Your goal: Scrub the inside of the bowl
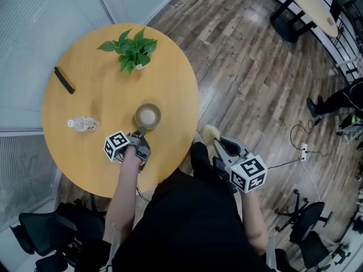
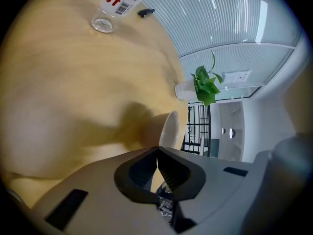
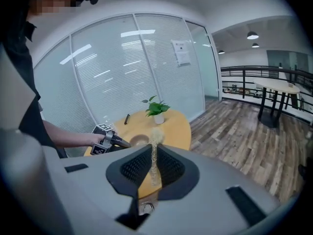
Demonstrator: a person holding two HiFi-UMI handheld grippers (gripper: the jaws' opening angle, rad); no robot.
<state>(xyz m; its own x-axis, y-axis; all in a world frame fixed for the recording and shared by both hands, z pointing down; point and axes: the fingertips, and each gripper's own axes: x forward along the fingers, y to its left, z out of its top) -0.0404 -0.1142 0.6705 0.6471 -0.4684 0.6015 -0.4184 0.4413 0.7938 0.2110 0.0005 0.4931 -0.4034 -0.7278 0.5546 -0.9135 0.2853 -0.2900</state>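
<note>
A cream bowl (image 1: pixel 147 117) is over the near part of the round wooden table (image 1: pixel 85 84). My left gripper (image 1: pixel 140 135) is shut on its near rim. In the left gripper view the bowl (image 2: pixel 168 129) shows edge-on, its rim running into the closed jaws of the left gripper (image 2: pixel 157 155). My right gripper (image 1: pixel 215 143) hangs over the floor just right of the table edge, shut on a pale yellow scrub pad (image 1: pixel 210 132). In the right gripper view the pad (image 3: pixel 155 148) stands thin between the jaws, with the bowl (image 3: pixel 139 141) and left gripper (image 3: pixel 122 142) beyond.
A potted plant (image 1: pixel 133 50) stands at the table's far side. A black stick-shaped item (image 1: pixel 64 80) lies at the left and a clear water bottle (image 1: pixel 83 123) lies left of the bowl. Office chairs (image 1: pixel 39 231) stand near the person, with wooden floor (image 1: pixel 249 78) to the right.
</note>
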